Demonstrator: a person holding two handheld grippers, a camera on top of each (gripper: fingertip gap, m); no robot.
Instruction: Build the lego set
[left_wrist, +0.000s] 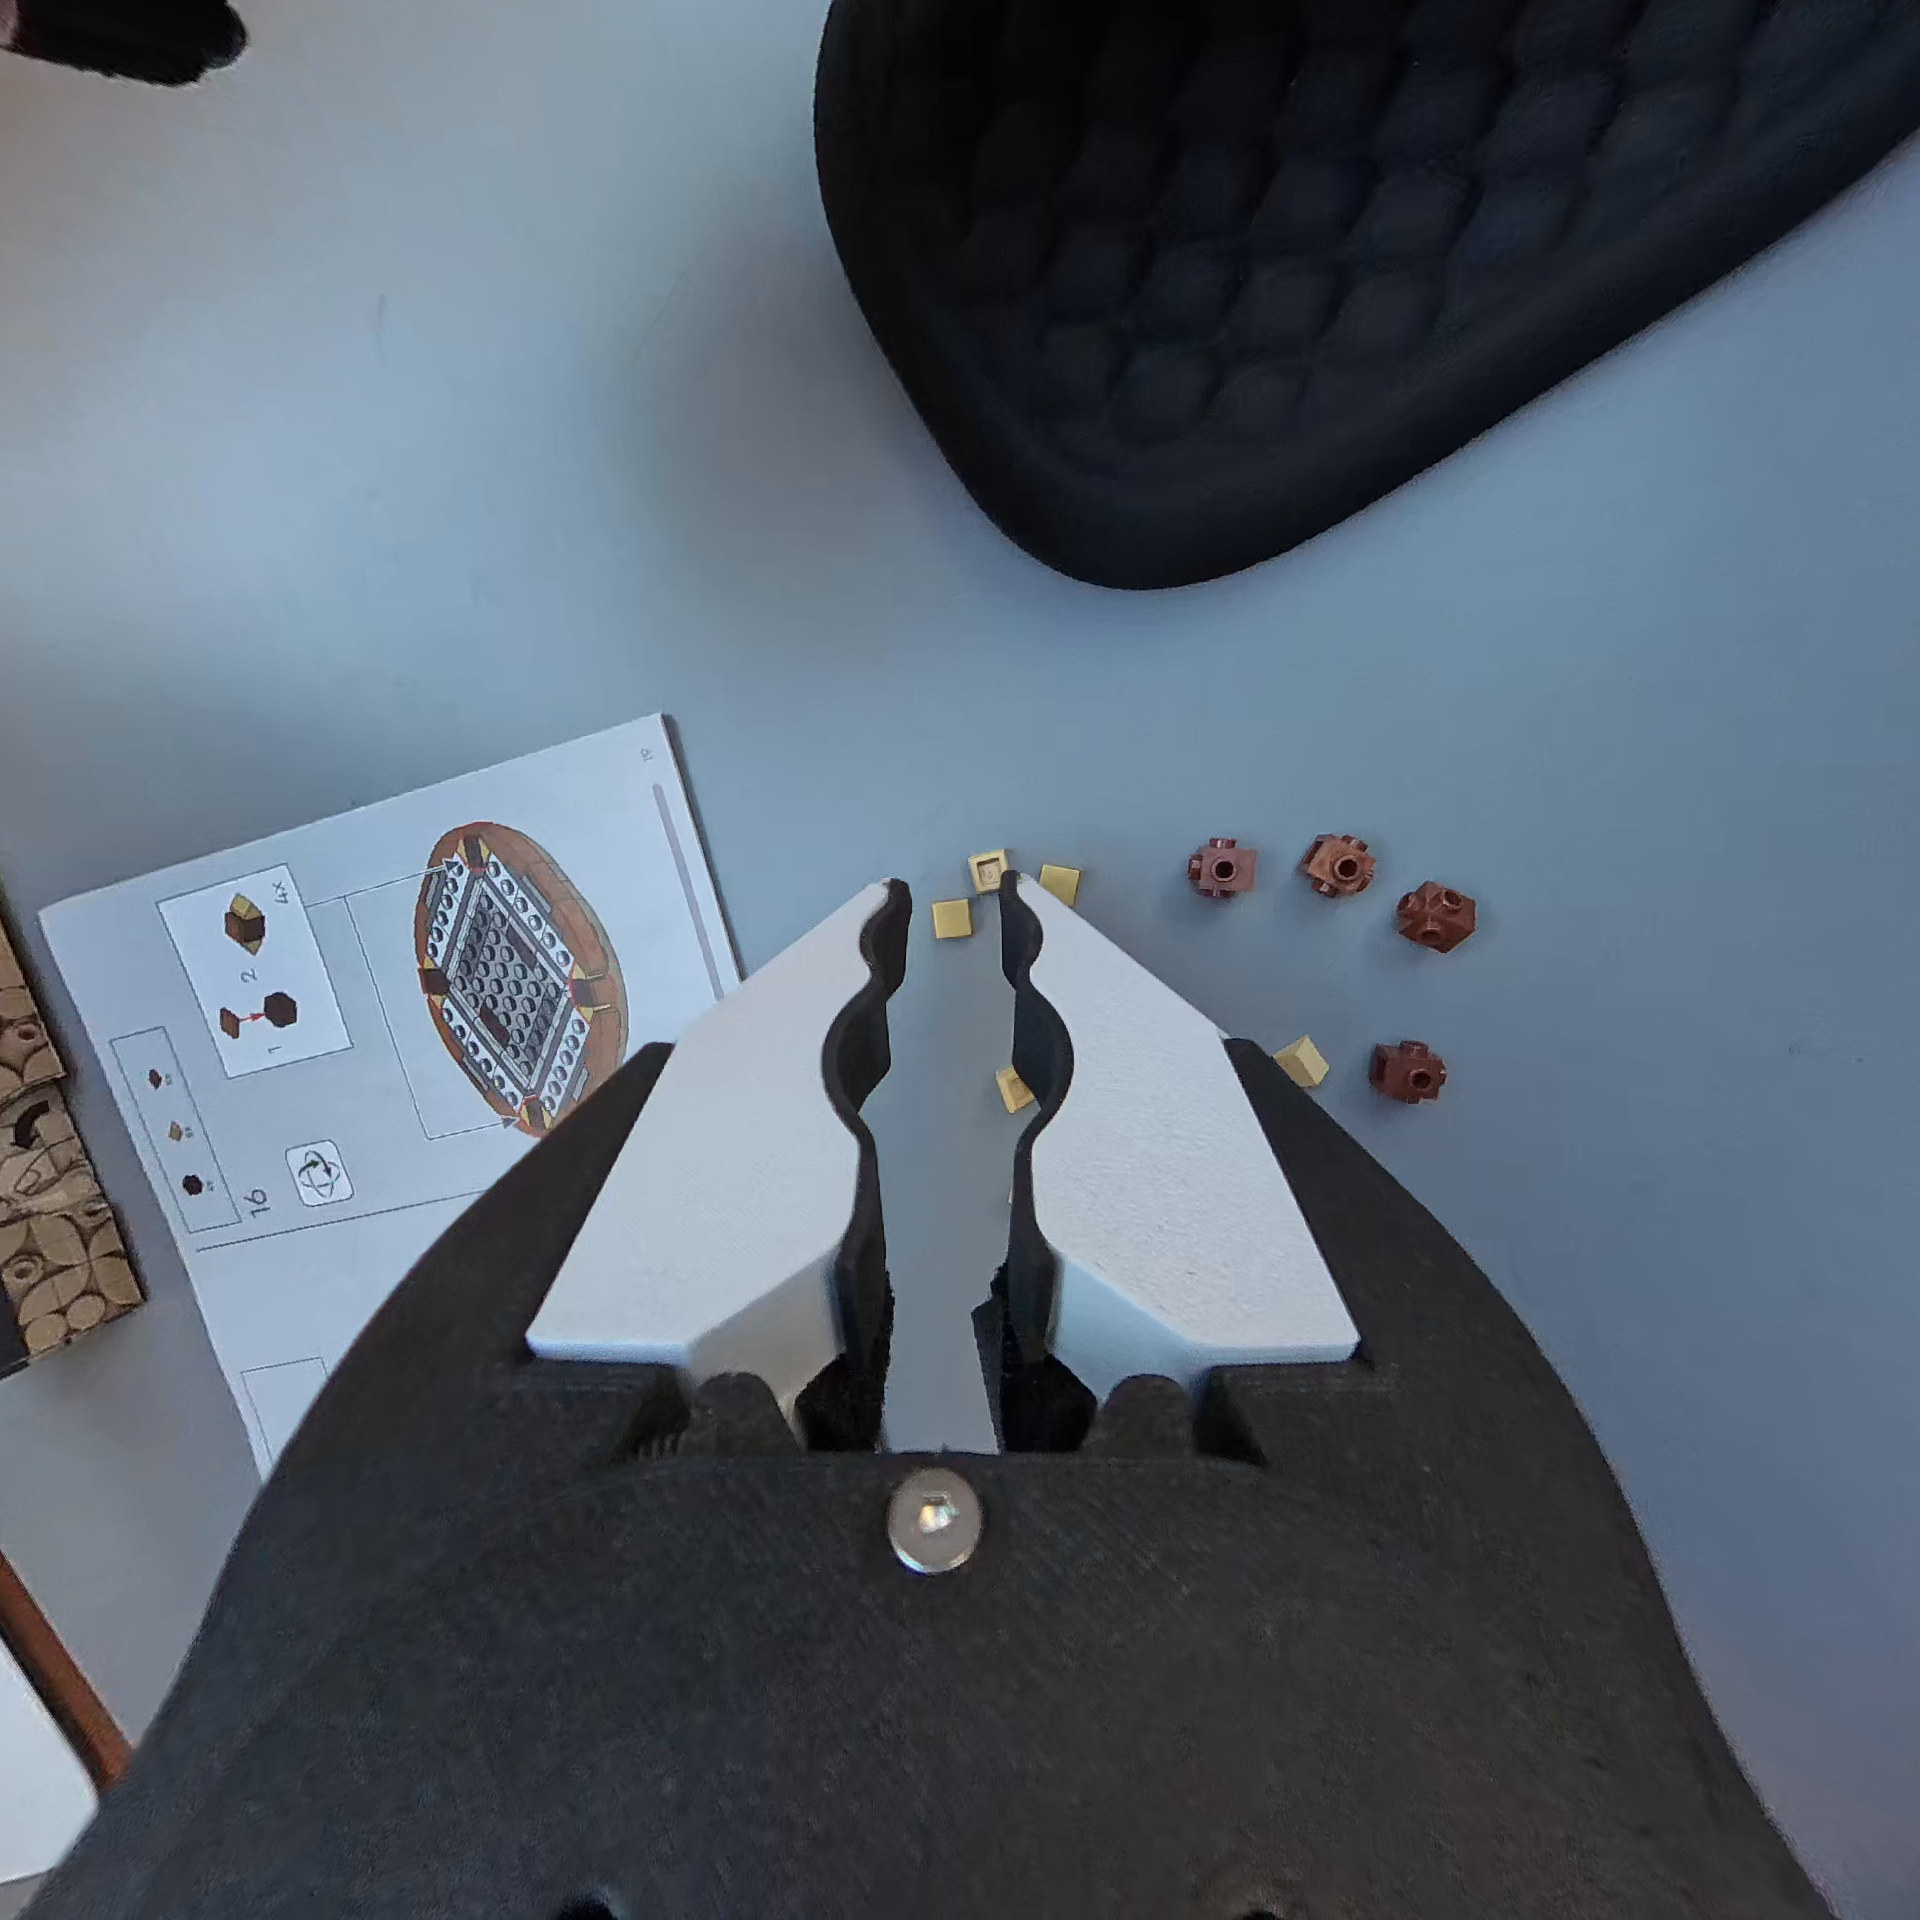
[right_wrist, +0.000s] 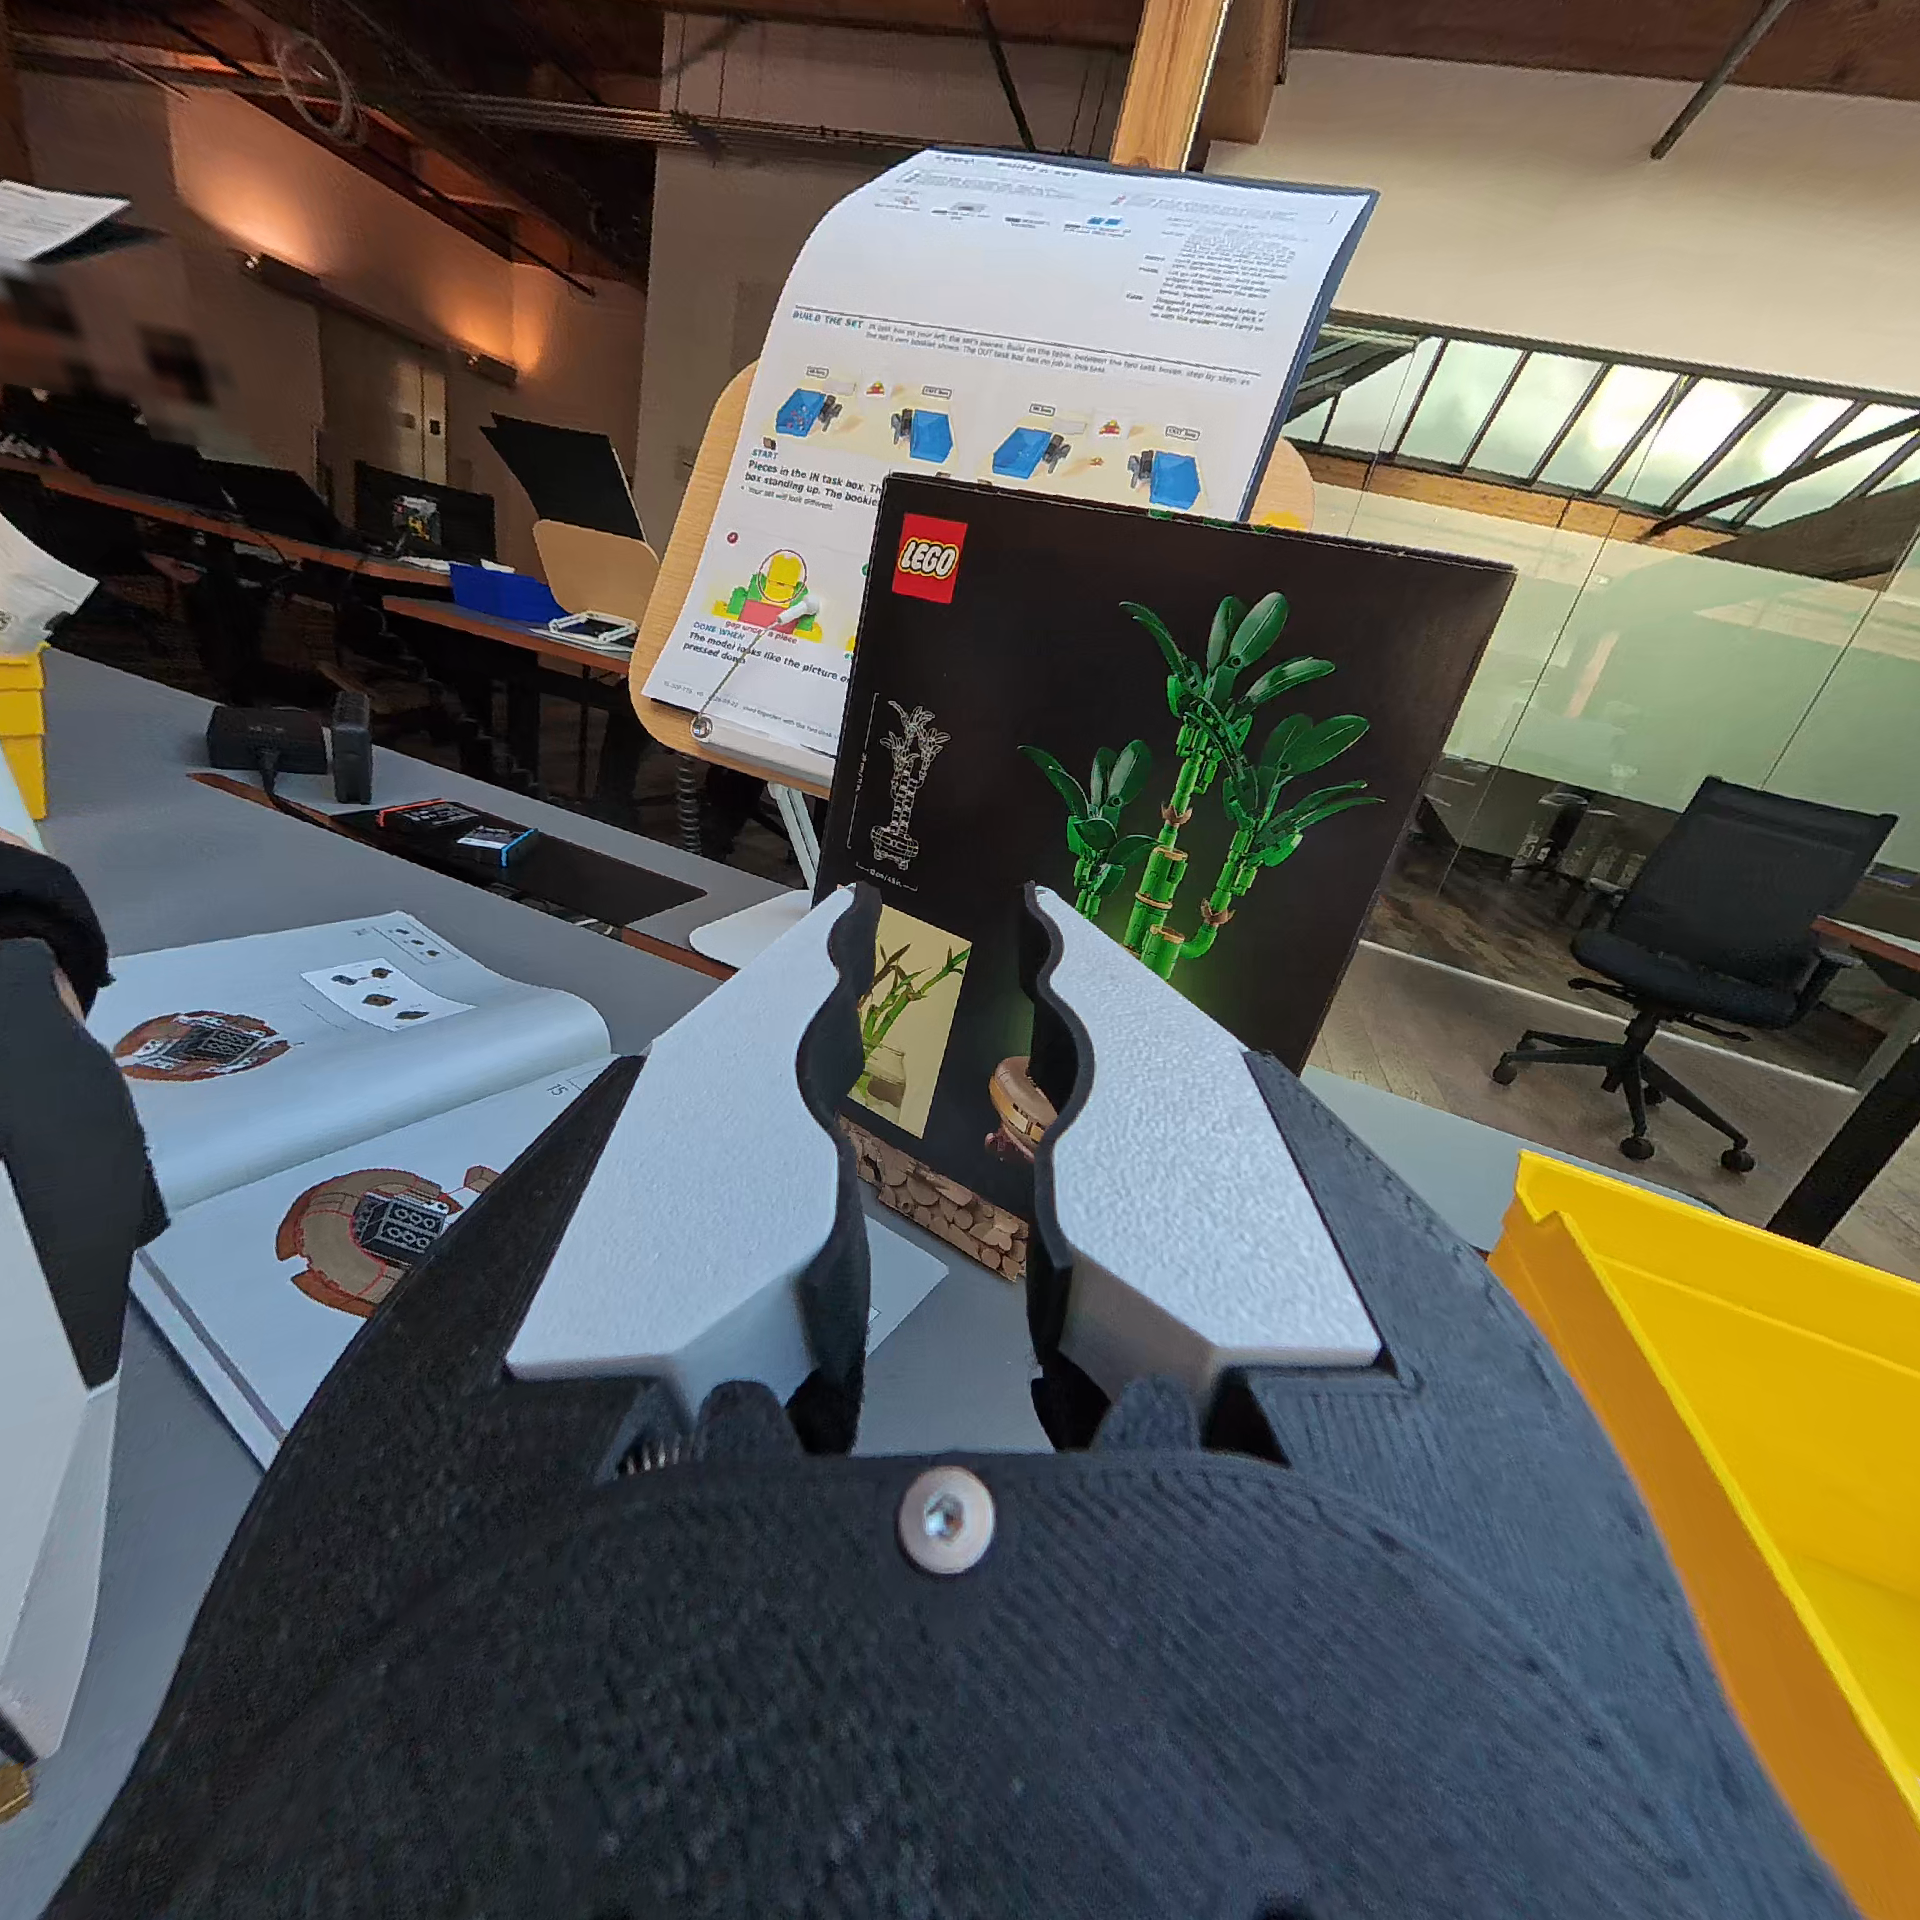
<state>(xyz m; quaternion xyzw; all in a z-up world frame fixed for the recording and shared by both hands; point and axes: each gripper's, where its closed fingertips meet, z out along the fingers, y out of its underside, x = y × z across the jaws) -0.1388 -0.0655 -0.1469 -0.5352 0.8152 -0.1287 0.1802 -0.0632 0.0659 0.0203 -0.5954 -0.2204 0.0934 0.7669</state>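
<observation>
In the left wrist view my left gripper (left_wrist: 954, 885) is open and empty, pointing down over several small tan tiles (left_wrist: 951, 918) on the grey table (left_wrist: 1558, 727). Several reddish-brown studded bricks (left_wrist: 1222, 869) lie to the right of the tiles. The open instruction booklet (left_wrist: 395, 997) lies to the left. In the right wrist view my right gripper (right_wrist: 943, 894) is open and empty, held above the table and facing the black set box (right_wrist: 1247, 748). The booklet shows there too (right_wrist: 343, 1049).
A black textured object (left_wrist: 1351, 260) fills the far right of the left wrist view. A patterned tan piece (left_wrist: 52, 1195) lies at the left edge. A yellow bin (right_wrist: 1745, 1403) stands at right, a printed sheet on a stand (right_wrist: 1039, 364) behind the box, and a gloved hand (right_wrist: 52, 1039) at left. My hands' fingertips stand some 20 cm from each other. The patterned tan piece (left_wrist: 52, 1195) is about 20 cm from my right fingertips.
</observation>
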